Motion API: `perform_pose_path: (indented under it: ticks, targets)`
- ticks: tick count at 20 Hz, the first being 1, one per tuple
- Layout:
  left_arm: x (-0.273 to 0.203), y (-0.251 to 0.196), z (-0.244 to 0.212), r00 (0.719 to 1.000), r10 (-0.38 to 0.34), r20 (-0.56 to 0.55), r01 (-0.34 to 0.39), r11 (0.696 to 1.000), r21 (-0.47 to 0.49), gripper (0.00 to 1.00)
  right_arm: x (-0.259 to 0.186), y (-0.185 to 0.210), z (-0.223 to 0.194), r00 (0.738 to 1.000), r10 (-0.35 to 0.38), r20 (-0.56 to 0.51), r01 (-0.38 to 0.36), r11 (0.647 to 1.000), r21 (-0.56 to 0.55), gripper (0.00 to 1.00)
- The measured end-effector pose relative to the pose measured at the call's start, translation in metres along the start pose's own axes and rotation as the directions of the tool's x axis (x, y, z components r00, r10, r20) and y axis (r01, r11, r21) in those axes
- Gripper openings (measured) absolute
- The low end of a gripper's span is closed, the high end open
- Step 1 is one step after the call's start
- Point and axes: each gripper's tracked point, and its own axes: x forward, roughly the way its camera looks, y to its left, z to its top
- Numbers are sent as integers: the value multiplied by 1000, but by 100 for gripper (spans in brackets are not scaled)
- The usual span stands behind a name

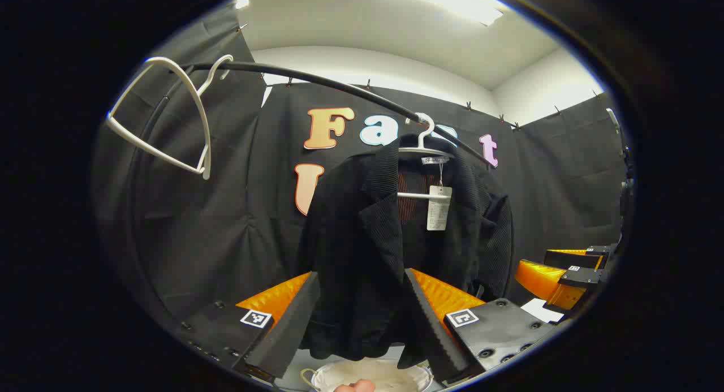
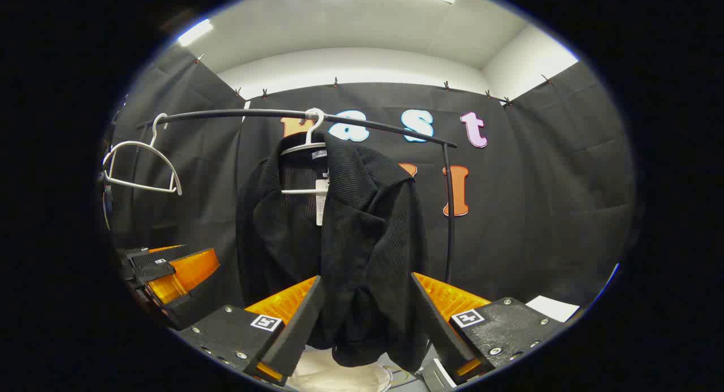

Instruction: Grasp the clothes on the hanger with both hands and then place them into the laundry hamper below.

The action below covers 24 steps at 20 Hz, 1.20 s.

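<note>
Two open tongs face the hanging black jacket.

The jacket is made of black cloth with a fine ribbed weave and a matt face; a white paper tag is hung at its collar. It is carried on a smooth white hanger, seemingly plastic, and a second white hanger of the same finish is seen on the smooth, dark, slightly shiny rail. The left gripper is formed of matt black plastic with ridged pads and glossy, translucent orange parts; the right gripper is finished alike. The hamper below looks white and matt.
</note>
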Motion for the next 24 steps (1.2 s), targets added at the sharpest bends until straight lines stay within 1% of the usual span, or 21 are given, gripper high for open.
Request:
perform_pose_path:
  ticks: [5,6,7,8,9,16,17,19,20,21,24]
  targets:
    - [-3,-4,1,1000,5,-1,-5,1000,10,92,-5,-2,-2,1000,5,4,-5,1000,22,99]
    - [-4,-4,2,1000,5,0,-5,1000,14,92,-6,-3,-3,1000,4,2,-4,1000,27,93]
    - [-5,-3,3,1000,7,0,-7,1000,17,92,-6,-3,-3,1000,4,1,-4,999,34,93]
    - [-6,-2,3,1000,12,0,-12,1000,18,96,-6,-3,-4,1000,6,-2,-6,999,41,93]
    - [-7,-1,2,1000,15,-2,-14,1000,16,92,-5,-3,-5,1000,7,-4,-7,999,46,93]
    - [-9,8,0,999,35,-11,-35,999,18,92,0,4,-11,999,27,-18,-26,999,45,93]
    - [-8,8,0,999,35,-8,-34,999,23,96,4,6,-11,999,30,-17,-29,999,44,93]
    - [-8,12,4,999,39,2,-39,999,31,96,9,9,-10,999,35,-13,-34,999,41,93]
    - [-8,14,5,999,41,6,-41,999,28,96,14,12,-9,999,41,-10,-41,998,42,93]
    - [-8,15,6,999,44,7,-44,999,24,92,20,16,-9,999,52,-8,-52,998,41,93]
    - [-11,21,7,999,48,6,-49,998,28,92,48,35,-13,992,121,-19,-120,992,46,93]
